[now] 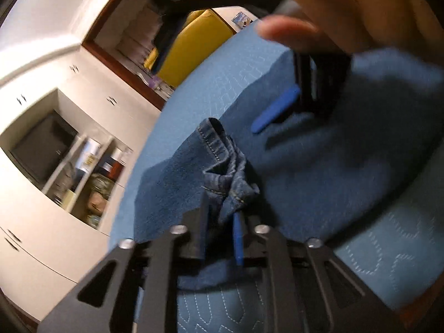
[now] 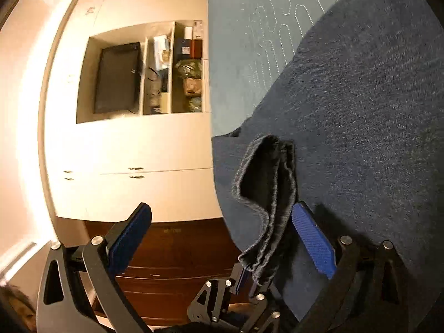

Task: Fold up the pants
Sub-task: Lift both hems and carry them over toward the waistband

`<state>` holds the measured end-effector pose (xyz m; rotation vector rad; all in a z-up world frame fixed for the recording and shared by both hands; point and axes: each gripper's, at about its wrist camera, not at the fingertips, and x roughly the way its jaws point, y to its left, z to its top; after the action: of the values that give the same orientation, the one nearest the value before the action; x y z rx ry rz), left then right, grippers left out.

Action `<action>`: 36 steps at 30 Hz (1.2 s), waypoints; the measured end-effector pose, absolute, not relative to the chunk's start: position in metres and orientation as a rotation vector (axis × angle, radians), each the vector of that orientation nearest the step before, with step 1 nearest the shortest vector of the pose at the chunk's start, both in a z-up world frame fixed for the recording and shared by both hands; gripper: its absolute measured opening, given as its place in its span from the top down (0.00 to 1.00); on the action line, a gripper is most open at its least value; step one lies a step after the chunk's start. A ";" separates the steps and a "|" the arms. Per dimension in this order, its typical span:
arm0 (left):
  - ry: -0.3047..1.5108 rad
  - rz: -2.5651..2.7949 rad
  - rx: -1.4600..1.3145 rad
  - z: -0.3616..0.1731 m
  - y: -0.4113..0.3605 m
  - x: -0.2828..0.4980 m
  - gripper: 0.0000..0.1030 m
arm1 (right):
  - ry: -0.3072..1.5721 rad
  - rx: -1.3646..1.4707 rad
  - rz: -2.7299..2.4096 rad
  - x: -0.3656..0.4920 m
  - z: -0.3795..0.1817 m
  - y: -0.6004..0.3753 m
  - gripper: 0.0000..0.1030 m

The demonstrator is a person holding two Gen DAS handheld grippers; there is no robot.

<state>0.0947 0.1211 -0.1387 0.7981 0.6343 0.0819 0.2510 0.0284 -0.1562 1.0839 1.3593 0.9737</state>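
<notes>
Left claw [image 1: 222,222] clamped on pants [image 1: 222,161] hem; right claw [image 2: 222,236] spread wide, holding nothing.

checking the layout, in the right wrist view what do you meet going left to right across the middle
dark TV screen → cluttered shelves → light blue quilted bedspread → held jeans hem → flat denim of the jeans
</notes>
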 end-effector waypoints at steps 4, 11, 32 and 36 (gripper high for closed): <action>0.588 0.128 0.894 -0.148 0.128 0.095 0.50 | 1.372 0.989 0.953 0.255 -0.150 0.041 0.04; 0.597 0.030 1.009 -0.157 0.129 0.098 0.51 | 1.400 0.955 0.939 0.250 -0.150 0.040 0.04; 0.606 -0.066 0.707 -0.075 0.178 0.098 0.93 | 1.534 1.188 0.984 0.225 -0.142 0.086 0.04; 0.609 -0.092 0.732 -0.072 0.174 0.096 0.93 | 1.533 1.218 1.021 0.221 -0.143 0.101 0.04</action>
<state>0.0957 0.1739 -0.0721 0.7318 0.6094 -0.0918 0.2213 0.1011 -0.1428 1.2178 1.5327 1.0210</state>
